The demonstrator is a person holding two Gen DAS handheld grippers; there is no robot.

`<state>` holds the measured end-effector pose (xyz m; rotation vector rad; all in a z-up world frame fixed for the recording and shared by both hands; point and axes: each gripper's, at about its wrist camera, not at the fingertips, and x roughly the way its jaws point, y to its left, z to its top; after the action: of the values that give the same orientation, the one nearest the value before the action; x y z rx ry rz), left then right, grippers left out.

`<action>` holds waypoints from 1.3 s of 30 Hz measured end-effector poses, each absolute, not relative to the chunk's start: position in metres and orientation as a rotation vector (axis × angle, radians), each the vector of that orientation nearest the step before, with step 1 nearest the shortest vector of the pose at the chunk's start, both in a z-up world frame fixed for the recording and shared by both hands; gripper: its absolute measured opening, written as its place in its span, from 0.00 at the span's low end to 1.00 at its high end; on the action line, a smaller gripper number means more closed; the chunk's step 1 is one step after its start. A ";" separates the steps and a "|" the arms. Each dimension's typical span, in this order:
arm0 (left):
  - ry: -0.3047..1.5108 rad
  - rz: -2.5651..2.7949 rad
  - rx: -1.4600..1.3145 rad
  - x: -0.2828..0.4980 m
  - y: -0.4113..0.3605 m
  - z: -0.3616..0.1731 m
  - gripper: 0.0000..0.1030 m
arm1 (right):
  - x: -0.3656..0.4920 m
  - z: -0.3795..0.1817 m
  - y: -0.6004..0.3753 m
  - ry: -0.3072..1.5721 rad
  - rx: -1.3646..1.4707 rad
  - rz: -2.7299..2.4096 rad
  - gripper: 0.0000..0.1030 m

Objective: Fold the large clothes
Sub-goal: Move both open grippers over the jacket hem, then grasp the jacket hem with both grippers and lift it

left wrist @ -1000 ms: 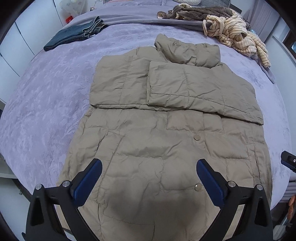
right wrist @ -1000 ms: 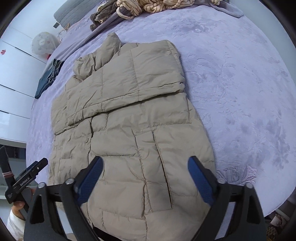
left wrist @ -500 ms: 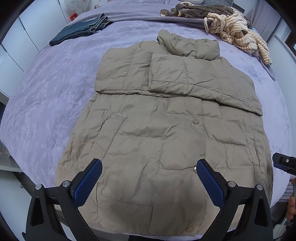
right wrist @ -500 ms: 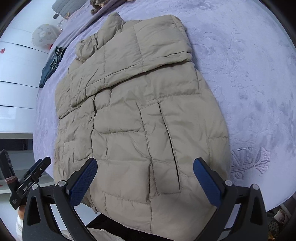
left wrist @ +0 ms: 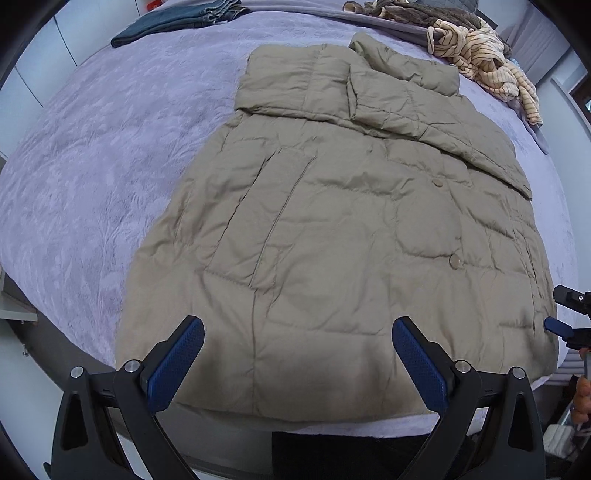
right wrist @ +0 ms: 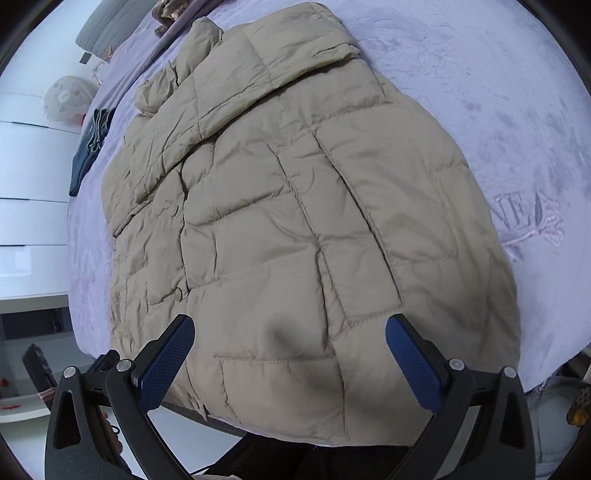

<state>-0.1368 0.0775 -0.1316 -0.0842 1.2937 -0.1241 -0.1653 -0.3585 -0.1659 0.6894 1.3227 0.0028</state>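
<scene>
A large beige quilted puffer coat [left wrist: 343, 229] [right wrist: 295, 221] lies flat on a lilac bed [left wrist: 92, 166], both sleeves folded across its chest and the collar at the far end. Its hem reaches the near bed edge. My left gripper [left wrist: 297, 363] hangs open just above the hem's left half, blue pads wide apart with nothing between them. My right gripper [right wrist: 290, 360] is open too, over the hem's right corner near the pocket seam. The right gripper's tip [left wrist: 569, 325] shows at the far right of the left wrist view.
Folded dark jeans [left wrist: 173, 22] lie at the bed's far left corner. A heap of striped and brown clothes [left wrist: 480, 55] sits at the far right. White cabinets [right wrist: 29, 184] stand along the left. The embroidered bedspread [right wrist: 528, 218] is bare right of the coat.
Both grippers have drawn back toward the near bed edge and dropped lower, so the coat's hem now lies right in front of the pads. The coat has not moved.
</scene>
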 end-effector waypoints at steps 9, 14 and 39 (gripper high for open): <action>1.351 -0.265 -0.332 -0.174 0.148 -0.153 0.99 | -0.226 -0.177 -0.351 1.249 0.891 -0.001 1.00; 1.423 -0.349 -0.475 -0.190 0.169 -0.180 0.99 | -0.258 -0.182 -0.356 1.224 0.976 -0.004 1.00; 1.229 -0.474 -0.592 -0.133 0.153 -0.155 0.15 | -0.279 -0.235 -0.389 1.024 1.447 -0.146 0.11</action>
<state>-0.1334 0.1533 -0.1553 -0.5920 1.2294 -0.4744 -0.2791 -0.3887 -0.2355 1.4468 1.0237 -0.1465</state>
